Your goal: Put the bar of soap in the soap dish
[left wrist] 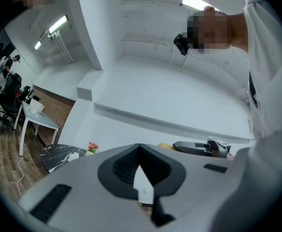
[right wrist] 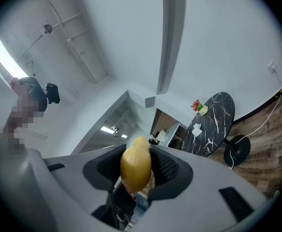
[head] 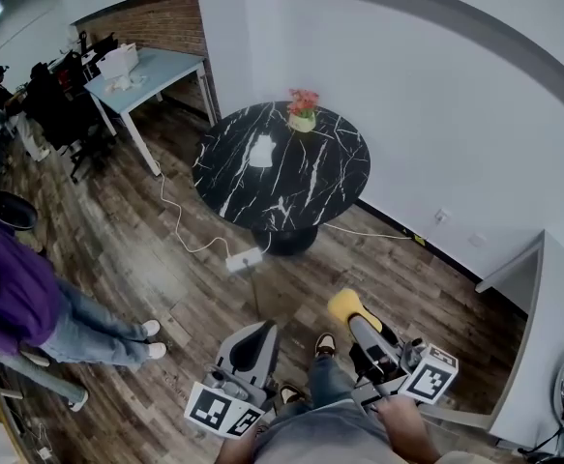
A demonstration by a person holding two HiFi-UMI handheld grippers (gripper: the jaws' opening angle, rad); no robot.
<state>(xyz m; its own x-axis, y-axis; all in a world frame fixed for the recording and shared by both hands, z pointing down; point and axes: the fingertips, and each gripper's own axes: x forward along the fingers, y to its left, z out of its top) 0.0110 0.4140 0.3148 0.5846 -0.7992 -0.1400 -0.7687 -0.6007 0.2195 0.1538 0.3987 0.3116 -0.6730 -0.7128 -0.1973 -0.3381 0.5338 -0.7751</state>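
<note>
A yellow bar of soap (head: 349,305) (right wrist: 136,167) sits between the jaws of my right gripper (head: 352,313) (right wrist: 137,170), which is shut on it and held low at the right. The white soap dish (head: 262,151) (right wrist: 197,128) lies on a round black marble table (head: 311,187) (right wrist: 220,117) some way ahead, across the wooden floor. My left gripper (head: 254,344) (left wrist: 140,146) is held low at the left, its jaws together with nothing between them. Neither gripper is near the table.
A small pot of pink flowers (head: 303,112) (right wrist: 199,107) stands at the table's far edge. A white power strip (head: 245,259) with cables lies on the floor before the table. A person in purple (head: 15,303) stands at left. A light desk (head: 151,73) and chairs stand behind.
</note>
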